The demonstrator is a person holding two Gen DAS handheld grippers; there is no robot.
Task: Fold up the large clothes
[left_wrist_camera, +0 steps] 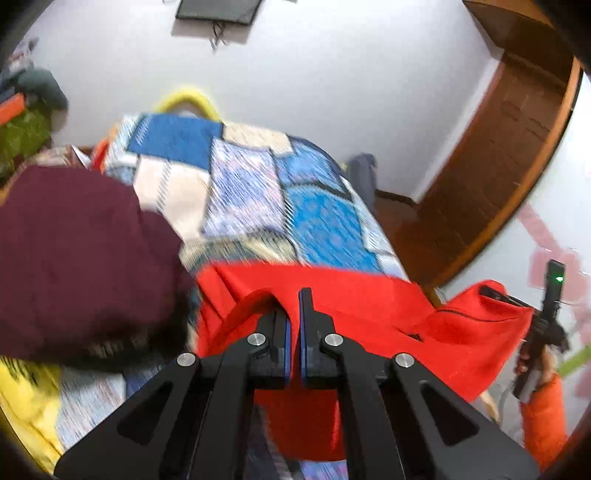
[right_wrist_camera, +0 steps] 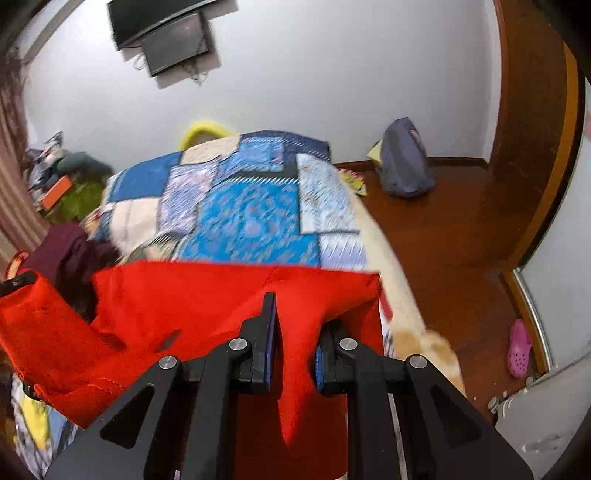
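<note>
- The quilt point(left_wrist_camera: 258, 192) is smeared by motion blur in both views; its print cannot be read.
- The red garment point(right_wrist_camera: 207, 295) hides the quilt's near end and runs off the bottom edge.
- The right gripper point(left_wrist_camera: 546, 314) is half covered by red cloth.
- The screen point(left_wrist_camera: 218, 11) is cut off at the top.

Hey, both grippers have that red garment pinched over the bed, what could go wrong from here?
1. The left gripper pinches only a thin edge of the red garment, so it may slip out.
2. The right gripper holds a thick bunched fold, which could make the fold uneven.
3. The maroon garment lies right beside the red one on the patchwork bedspread and might get dragged along.
</note>
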